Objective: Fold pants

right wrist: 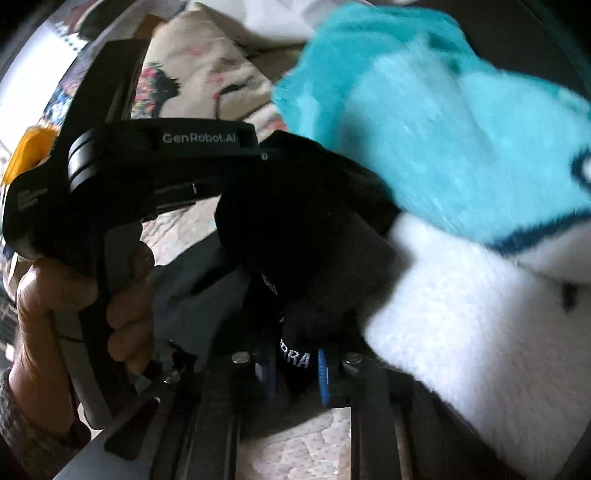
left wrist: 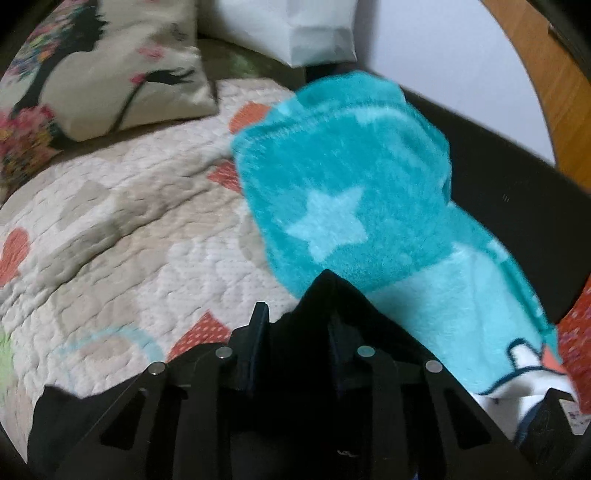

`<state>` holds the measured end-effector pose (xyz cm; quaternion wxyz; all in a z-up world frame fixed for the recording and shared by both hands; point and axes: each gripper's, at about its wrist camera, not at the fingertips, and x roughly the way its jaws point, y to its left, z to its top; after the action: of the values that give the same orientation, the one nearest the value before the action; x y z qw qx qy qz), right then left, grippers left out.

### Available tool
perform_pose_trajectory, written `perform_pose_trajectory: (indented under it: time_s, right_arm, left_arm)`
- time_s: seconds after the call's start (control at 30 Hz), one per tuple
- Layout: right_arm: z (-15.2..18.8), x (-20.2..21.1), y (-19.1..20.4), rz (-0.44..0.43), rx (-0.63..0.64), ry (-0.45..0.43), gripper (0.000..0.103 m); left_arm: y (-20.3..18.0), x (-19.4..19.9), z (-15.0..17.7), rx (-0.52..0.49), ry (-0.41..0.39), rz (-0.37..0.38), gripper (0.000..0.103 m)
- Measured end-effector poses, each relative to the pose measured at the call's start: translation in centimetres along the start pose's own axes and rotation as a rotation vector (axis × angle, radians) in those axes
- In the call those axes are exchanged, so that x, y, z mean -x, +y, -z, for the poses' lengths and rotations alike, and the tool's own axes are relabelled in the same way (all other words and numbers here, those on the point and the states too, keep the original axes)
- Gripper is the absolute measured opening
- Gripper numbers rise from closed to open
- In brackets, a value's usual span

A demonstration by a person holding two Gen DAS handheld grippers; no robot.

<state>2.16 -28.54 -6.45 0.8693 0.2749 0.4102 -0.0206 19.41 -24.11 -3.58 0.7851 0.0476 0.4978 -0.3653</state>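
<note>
The pants [left wrist: 343, 206] are fluffy teal fleece with pale stars and a white patch. They hang lifted above the bed, held by a black waistband [left wrist: 325, 295]. My left gripper [left wrist: 295, 325] is shut on that black band. In the right wrist view the pants [right wrist: 454, 133] fill the upper right, blurred by motion. My right gripper [right wrist: 295, 365] is shut on the black band [right wrist: 295, 236], which bears white letters. The left gripper's body [right wrist: 155, 162], held by a hand [right wrist: 48, 295], is close on the left.
A quilted bedspread [left wrist: 122, 236] with orange and beige patches covers the bed. A floral pillow [left wrist: 96, 74] lies at the far left. A white paper bag [left wrist: 317, 33] stands behind. A dark bed frame [left wrist: 509, 199] runs along the right.
</note>
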Motion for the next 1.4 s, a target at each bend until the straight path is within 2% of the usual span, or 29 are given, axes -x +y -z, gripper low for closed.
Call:
perform_pose_trajectory:
  time_s: [0.27, 0.57, 0.7, 0.97, 1.2, 1.4]
  right_arm:
    - [0.6, 2.3, 2.8, -0.045, 0.150, -0.067, 0.015]
    - [3.5, 4.9, 9.5, -0.058, 0.436, -0.132, 0.015]
    - [4.3, 5.1, 11.8, -0.078, 0.515, -0.107, 0.015]
    - [6.1, 2.3, 17.2, -0.094, 0.708, -0.028, 0.015]
    - [9.9, -0.7, 21.8, -0.089, 0.867, 0.026, 0.015]
    - [12.2, -2.7, 23.2, -0.065, 0.930, 0.053, 0.021]
  left_arm:
    - [2.5, 6.2, 0.9, 0.088, -0.103, 0.015, 0.028]
    - [5.3, 12.7, 3.5, 0.144, -0.188, 0.005, 0.028]
    - [7.4, 14.7, 5.1, 0.181, -0.210, 0.000, 0.028]
    - [14.4, 15.8, 9.5, 0.366, -0.238, 0.009, 0.028]
    - [19.5, 15.8, 13.4, 0.514, -0.265, 0.073, 0.029]
    - [23.7, 15.9, 16.7, 0.657, -0.286, 0.153, 0.034]
